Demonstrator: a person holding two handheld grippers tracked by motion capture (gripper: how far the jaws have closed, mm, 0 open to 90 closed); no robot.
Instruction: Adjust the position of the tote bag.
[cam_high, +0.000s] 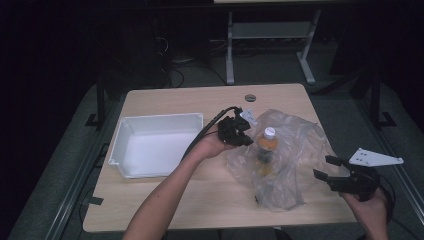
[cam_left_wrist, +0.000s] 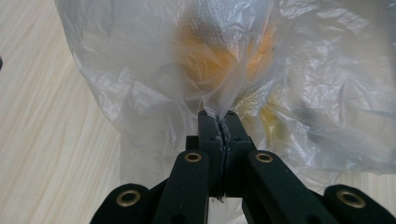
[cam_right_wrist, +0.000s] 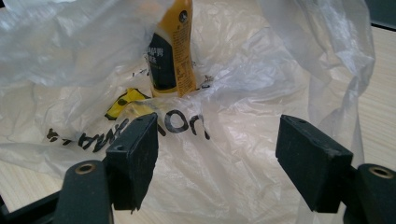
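A clear plastic bag (cam_high: 300, 145) lies crumpled on the right half of the wooden table (cam_high: 210, 200). An orange drink bottle (cam_high: 268, 143) with a white cap stands upright inside it. My left gripper (cam_high: 243, 134) is at the bag's left side, close to the bottle, and is shut on a fold of the bag's film (cam_left_wrist: 218, 115); the orange bottle (cam_left_wrist: 219, 51) blurs behind the plastic. My right gripper (cam_high: 324, 167) hovers open at the bag's right edge. Between its wide jaws (cam_right_wrist: 217, 140) lies printed bag film (cam_right_wrist: 243, 154), untouched, with the bottle (cam_right_wrist: 170, 56) and a small yellow item (cam_right_wrist: 122, 103) beyond.
A white rectangular bin (cam_high: 160, 118) sits on the table's left half, just left of my left hand. A round cable hole (cam_high: 250, 97) marks the table's far edge. Desk legs (cam_high: 229, 55) and cables stand on the dark floor behind.
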